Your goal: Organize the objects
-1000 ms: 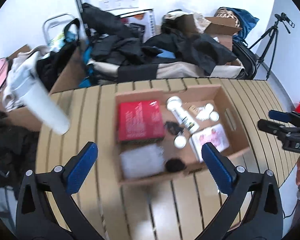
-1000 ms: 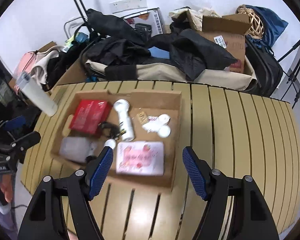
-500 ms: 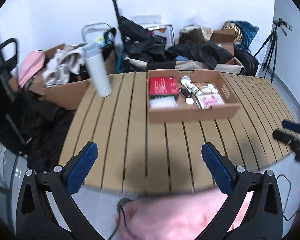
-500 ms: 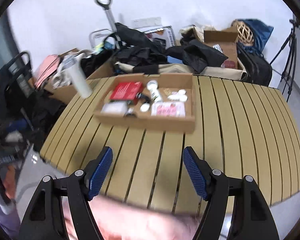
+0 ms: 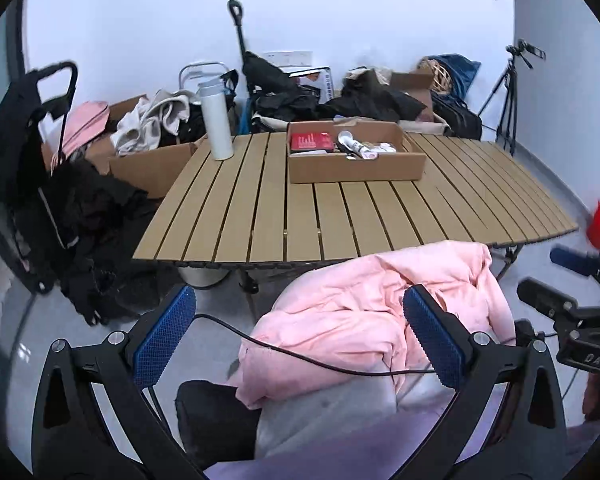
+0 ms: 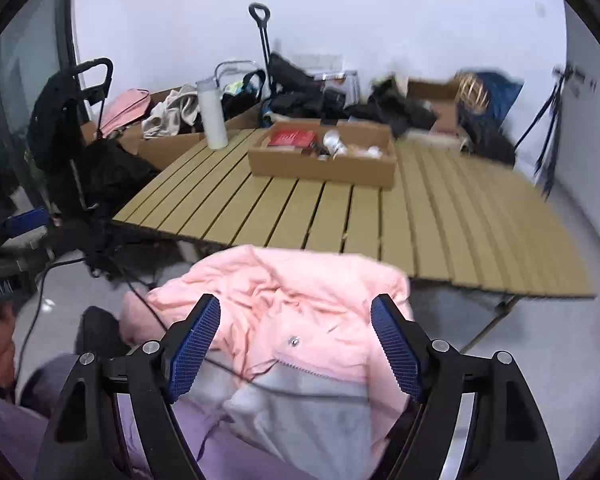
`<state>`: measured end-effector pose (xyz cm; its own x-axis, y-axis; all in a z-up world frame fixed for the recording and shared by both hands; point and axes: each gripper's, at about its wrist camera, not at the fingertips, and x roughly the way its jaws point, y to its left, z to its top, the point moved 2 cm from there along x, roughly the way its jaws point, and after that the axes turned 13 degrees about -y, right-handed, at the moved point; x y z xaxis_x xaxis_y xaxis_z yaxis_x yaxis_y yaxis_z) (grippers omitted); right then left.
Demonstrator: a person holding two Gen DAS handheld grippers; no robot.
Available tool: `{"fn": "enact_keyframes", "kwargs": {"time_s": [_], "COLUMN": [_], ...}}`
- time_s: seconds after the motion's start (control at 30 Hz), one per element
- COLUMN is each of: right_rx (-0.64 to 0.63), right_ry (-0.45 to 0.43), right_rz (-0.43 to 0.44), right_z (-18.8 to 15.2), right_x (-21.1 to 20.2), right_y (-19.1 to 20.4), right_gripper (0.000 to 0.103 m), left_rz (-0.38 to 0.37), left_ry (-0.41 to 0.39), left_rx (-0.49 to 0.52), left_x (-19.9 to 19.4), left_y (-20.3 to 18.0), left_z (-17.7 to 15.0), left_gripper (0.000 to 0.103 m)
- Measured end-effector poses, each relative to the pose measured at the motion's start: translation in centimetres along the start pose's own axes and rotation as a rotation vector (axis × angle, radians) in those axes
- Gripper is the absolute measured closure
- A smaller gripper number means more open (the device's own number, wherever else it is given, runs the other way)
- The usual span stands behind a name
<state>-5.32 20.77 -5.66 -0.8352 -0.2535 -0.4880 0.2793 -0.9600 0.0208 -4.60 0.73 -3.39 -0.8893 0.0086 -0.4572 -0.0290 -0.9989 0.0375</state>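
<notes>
A shallow cardboard box [image 5: 356, 167] sits at the far middle of the slatted wooden table [image 5: 340, 216]. It holds a red box [image 5: 313, 141], a white tube and several small white items. It also shows in the right wrist view [image 6: 324, 166]. A tall white bottle [image 5: 217, 126] stands upright at the table's far left corner, also seen in the right wrist view [image 6: 212, 120]. My left gripper [image 5: 300, 340] is open and empty, well back from the table over a pink jacket [image 5: 372, 312]. My right gripper [image 6: 296, 344] is open and empty, also over the jacket [image 6: 284, 300].
Behind the table lie piles of dark clothes [image 5: 340, 100], cardboard boxes [image 5: 148, 164], a folding trolley [image 5: 240, 40] and a wicker basket. A tripod [image 5: 508, 92] stands at the right. A black cart [image 5: 32, 152] with bags stands at the left. A black cable [image 5: 320, 364] crosses the jacket.
Both grippers have pulled far back and down from above the box, off the table's near edge. The pink jacket has come into view beneath them. Both stay open.
</notes>
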Motion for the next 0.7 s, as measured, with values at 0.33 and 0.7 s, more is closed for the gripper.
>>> {"fn": "enact_keyframes", "kwargs": {"time_s": [0.33,0.7], "right_rx": [0.03,0.069], "right_ry": [-0.056,-0.055], "right_rz": [0.027,0.006], "right_z": [0.2,0.4], "right_x": [-1.6,-1.6], "right_y": [0.5,-0.4], "right_gripper": [0.022,0.022], "left_rz": [-0.011,-0.012], "left_ry": [-0.033,-0.031], "left_rx": [-0.006,-0.02], "left_x": [-0.8,-0.8], "left_y": [-0.9,-0.4], "left_z": [0.1,0.0], "left_gripper": [0.0,0.0]}}
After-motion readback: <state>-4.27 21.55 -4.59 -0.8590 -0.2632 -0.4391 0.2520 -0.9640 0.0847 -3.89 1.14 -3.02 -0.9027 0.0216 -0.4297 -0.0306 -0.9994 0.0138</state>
